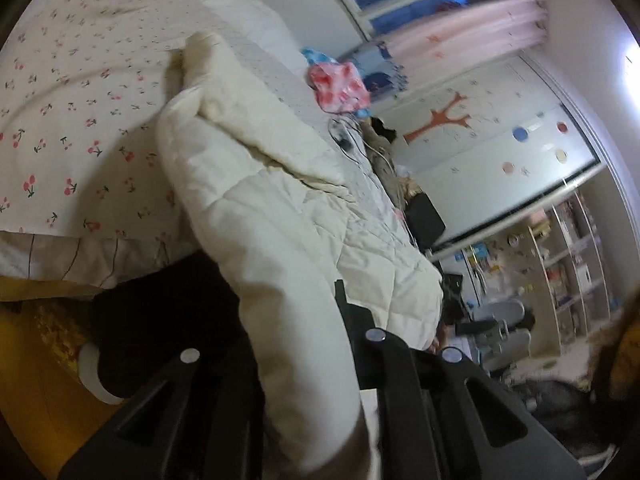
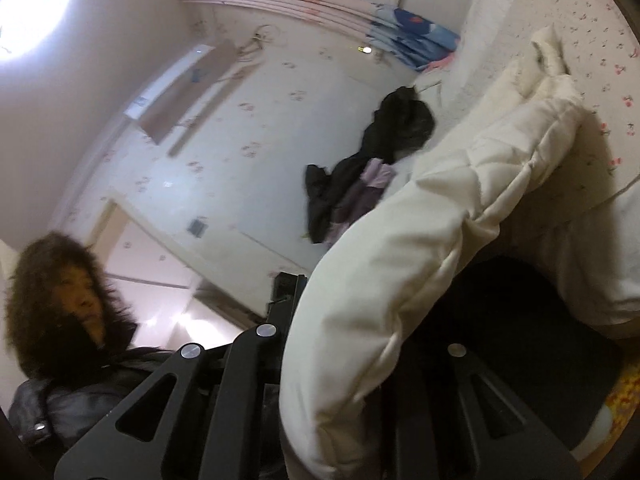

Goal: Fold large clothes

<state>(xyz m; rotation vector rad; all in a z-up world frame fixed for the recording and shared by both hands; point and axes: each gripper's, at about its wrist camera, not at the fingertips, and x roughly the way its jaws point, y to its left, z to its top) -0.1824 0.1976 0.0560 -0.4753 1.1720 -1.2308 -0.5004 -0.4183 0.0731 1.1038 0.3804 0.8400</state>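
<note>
Quilted coat (image 1: 256, 216) clamped in both left gripper (image 1: 304, 360) and right gripper (image 2: 340, 344); lift evenly, keep hem taut ahead of jaws.

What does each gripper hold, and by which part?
Both grip the cream quilted coat: left gripper and right gripper each pinch a padded fold; which part cannot be told.

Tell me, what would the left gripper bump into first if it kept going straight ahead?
The left gripper is shut on the cream quilted coat, so more of that coat comes first. Behind it lies the cherry-print bed, though depth is hard to judge here.
</note>
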